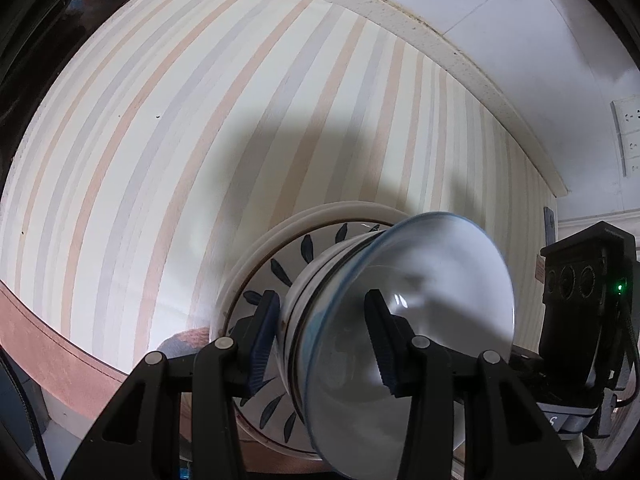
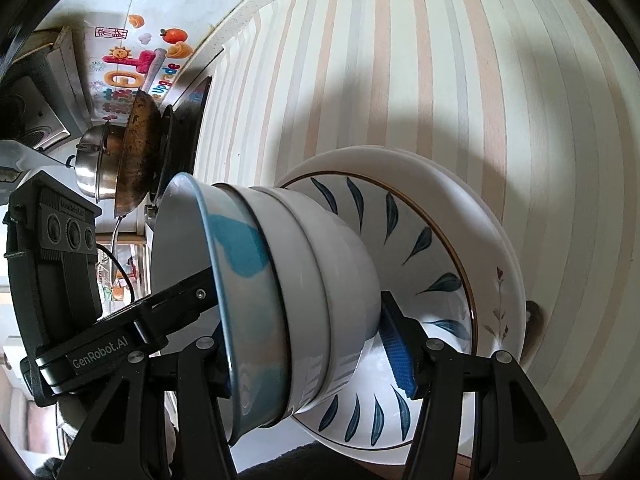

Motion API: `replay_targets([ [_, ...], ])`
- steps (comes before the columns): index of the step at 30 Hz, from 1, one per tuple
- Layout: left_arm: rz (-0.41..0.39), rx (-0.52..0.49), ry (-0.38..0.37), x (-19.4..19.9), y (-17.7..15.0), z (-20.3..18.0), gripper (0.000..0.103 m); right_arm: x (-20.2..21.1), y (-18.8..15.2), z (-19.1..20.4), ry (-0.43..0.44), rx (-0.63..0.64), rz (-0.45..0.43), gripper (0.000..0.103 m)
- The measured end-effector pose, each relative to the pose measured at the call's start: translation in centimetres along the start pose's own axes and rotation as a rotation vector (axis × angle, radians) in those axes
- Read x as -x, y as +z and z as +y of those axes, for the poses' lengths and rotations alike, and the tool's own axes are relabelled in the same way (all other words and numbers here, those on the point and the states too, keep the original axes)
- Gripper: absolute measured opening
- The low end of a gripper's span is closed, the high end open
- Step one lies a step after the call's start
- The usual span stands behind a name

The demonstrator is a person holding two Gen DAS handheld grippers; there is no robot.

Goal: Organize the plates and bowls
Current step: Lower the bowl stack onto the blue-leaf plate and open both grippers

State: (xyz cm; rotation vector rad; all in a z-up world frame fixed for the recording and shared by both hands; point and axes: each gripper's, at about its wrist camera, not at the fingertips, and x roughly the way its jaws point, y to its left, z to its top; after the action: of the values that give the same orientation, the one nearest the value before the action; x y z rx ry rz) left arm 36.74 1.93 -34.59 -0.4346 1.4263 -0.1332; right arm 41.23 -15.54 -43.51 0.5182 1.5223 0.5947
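Observation:
A stack of several bowls (image 2: 304,280), blue-rimmed one on top, sits on a leaf-patterned plate (image 2: 432,240) over white plates (image 2: 500,248) on the striped counter. My right gripper (image 2: 308,344) is shut on the bowl stack, one finger inside the top bowl, one blue pad (image 2: 396,348) under the lowest bowl. My left gripper (image 1: 320,336) grips the same bowl stack (image 1: 400,300) from the opposite side, one finger inside the top bowl, the other against the outer wall above the leaf plate (image 1: 276,272).
The striped counter (image 2: 440,80) fills most of both views. A stove with a dark wok (image 2: 136,152) and a steel pot (image 2: 94,160) stands at its far end. A wall with sockets (image 1: 628,136) borders the counter.

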Motion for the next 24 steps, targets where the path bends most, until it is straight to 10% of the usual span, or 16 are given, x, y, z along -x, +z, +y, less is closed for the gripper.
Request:
replay_targets([
  [16,-0.022,-0.09,0.097,0.9,-0.8,-1.3,0.04,1.4,-0.4,1.0,-0.067,0.005,-0.042,0.061],
  [24,-0.132,-0.162,0.164,5.5,-2.3,-2.3,0.053,6.6,-2.5,4.8,-0.214,0.083,-0.179,0.09],
])
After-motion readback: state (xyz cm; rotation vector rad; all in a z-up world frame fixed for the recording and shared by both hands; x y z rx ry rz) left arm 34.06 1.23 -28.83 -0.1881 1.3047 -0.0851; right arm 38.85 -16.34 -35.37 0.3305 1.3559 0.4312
